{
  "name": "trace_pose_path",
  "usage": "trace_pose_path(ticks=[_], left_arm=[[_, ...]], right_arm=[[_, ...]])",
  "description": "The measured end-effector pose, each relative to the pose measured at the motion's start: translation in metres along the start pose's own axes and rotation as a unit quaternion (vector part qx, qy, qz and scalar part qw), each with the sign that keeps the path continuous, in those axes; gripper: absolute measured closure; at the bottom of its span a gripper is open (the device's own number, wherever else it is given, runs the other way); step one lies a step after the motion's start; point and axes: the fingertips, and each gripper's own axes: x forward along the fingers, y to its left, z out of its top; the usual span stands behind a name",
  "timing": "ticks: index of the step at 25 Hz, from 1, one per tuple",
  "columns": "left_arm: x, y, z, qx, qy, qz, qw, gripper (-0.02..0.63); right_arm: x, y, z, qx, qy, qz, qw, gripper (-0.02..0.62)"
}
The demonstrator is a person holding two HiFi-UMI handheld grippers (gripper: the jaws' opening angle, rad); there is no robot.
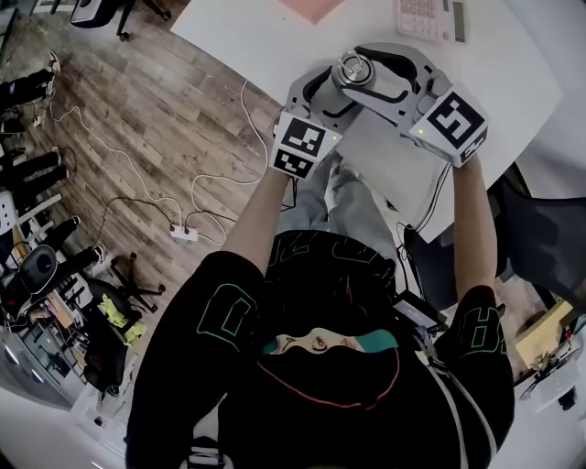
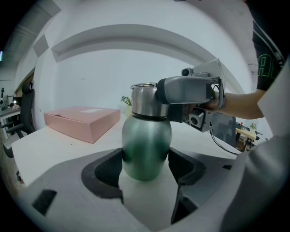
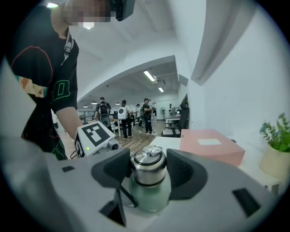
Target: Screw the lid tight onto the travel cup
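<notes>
**Head view.** Your left tool (image 1: 331, 93) and right tool (image 1: 377, 75) meet over the near edge of the white worktop (image 1: 275, 37). The travel cup's lid (image 1: 352, 67) shows between them as a round steel top. A keypad device (image 1: 428, 16) lies on the worktop beyond the cup. A pink box (image 1: 311, 5) lies at the frame's top edge, up and to the left of the cup. A white cable and power strip (image 1: 183, 233) lie on the wooden floor (image 1: 137, 119), well to the left of the cup.

**Left gripper view.** The travel cup (image 2: 146, 140) stands upright between your left tool's jaws. Both dark pads press on its green body, low down, so this tool is closed on the cup. The steel lid sits on top of the cup. Your right tool comes in from the right at lid height, with one grey jaw lying across the lid. The pink box rests on the worktop left of the cup and well apart from it.

**Right gripper view.** The lid sits between your right tool's jaws. Both pads lie against its steel sides, so the tool stands fairly wide but is closed on the lid. The green body hangs below the pads. The left tool's marker cube (image 3: 93, 136) shows left of the cup. The pink box lies to the cup's right, and a potted plant (image 3: 276, 152) stands farther right. People (image 3: 123, 115) stand far behind the cup.
</notes>
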Motion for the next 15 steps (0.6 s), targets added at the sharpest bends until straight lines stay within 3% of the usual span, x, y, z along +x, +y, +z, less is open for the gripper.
trace_pose_path(ticks=[7, 12, 15], left_arm=[[0.001, 0.004, -0.003, -0.001, 0.001, 0.002, 1.0, 0.279], [0.002, 0.011, -0.009, 0.004, 0.005, 0.012, 0.9999, 0.279], [0.002, 0.011, -0.009, 0.004, 0.005, 0.016, 0.9999, 0.279]], right_arm=[[0.003, -0.007, -0.006, 0.016, -0.009, -0.11, 0.994, 0.339], [0.006, -0.012, -0.004, 0.04, -0.038, -0.22, 0.974, 0.339], [0.005, -0.013, -0.006, 0.049, -0.045, -0.265, 0.962, 0.337]])
